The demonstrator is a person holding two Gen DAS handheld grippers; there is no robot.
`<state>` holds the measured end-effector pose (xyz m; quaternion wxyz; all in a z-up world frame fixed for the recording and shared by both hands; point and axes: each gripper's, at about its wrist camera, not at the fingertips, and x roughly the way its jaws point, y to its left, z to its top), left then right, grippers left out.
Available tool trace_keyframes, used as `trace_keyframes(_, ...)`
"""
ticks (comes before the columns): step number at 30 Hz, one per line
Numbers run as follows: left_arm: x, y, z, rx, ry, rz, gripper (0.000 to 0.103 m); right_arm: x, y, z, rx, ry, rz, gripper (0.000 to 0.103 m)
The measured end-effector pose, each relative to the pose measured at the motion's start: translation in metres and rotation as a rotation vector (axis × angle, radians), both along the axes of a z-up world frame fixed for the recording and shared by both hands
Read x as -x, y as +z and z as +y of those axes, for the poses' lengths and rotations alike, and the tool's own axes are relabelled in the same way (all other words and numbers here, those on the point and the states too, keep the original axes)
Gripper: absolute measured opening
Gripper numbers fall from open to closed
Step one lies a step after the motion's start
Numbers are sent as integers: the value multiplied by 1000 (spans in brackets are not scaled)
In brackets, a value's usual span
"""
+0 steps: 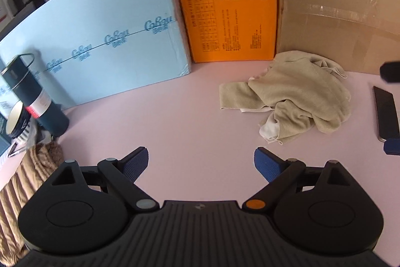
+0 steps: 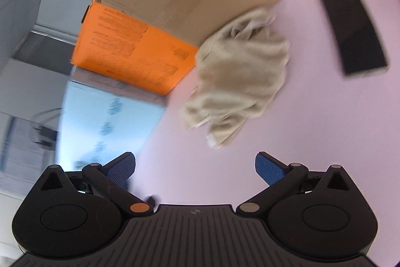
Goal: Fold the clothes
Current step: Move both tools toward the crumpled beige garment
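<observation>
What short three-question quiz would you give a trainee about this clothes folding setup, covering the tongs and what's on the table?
1. True or false: the beige garment already lies neatly folded on the pink table.
2. Multiple choice: the left tongs are (a) open and empty, (b) shut on the garment, (c) shut on the phone.
3. Which flat dark thing lies on the table on the far side of the garment from the orange box?

Key
1. False; it lies crumpled in a heap near the cardboard box.
2. (a); the right tongs are open and empty too.
3. The phone.
</observation>
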<state>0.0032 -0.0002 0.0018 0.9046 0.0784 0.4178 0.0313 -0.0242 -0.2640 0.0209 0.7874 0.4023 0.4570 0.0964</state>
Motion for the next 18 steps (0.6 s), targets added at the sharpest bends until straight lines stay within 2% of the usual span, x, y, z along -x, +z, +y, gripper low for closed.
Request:
trace_keyframes(3,-18,20,-2,-62,-43,-49,91,-22,24,-5,-9,48,16,103)
trace_keyframes(8,-51,80,-5,-141,-74,-182,91,-58,64,-14,-23,129,44,103)
trace_keyframes(10,-54,107,-4,-123,-72,-257,91,-74,98,-17,9,118,-23,103)
trace_keyframes(11,-52,110,-1,-112,-69,-275,91,-81,117,-16,43,109,-68,103)
trace_keyframes(14,-48,121,8,-80,-63,-329,103,-88,156,-13,169,106,-214,103)
trace_keyframes(16,-45,124,14,-56,-58,-352,103,-82,160,-13,258,141,-322,103)
trace_keyframes(18,-41,103,19,-12,-42,-291,103,-75,146,-13,324,222,-411,103)
